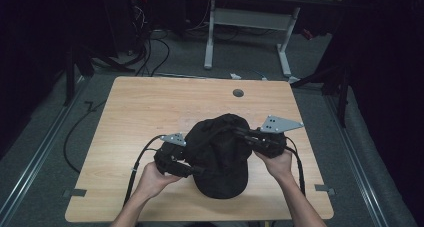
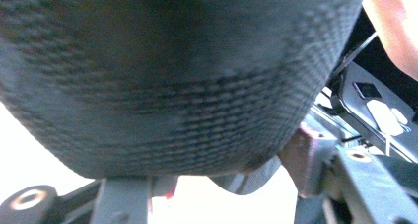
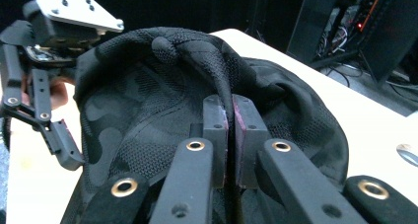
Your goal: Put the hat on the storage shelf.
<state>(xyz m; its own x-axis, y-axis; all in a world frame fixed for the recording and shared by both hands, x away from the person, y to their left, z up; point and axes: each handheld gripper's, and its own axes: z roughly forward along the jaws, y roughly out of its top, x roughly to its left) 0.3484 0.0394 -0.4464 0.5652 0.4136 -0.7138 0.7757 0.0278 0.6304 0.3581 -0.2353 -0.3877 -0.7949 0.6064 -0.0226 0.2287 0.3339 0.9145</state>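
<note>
black cap (image 1: 222, 157) in right gripper (image 3: 230, 128)

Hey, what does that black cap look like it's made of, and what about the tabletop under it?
The black cap looks like soft woven fabric, matte, with a mesh-textured weave and a faint tone-on-tone camouflage pattern; it folds where the right gripper pinches it. The exact fibre is not clear. The table looks like light wood-grain laminate or veneer, smooth with a slight sheen; its grain lines show, but solid wood cannot be ruled out.
</note>
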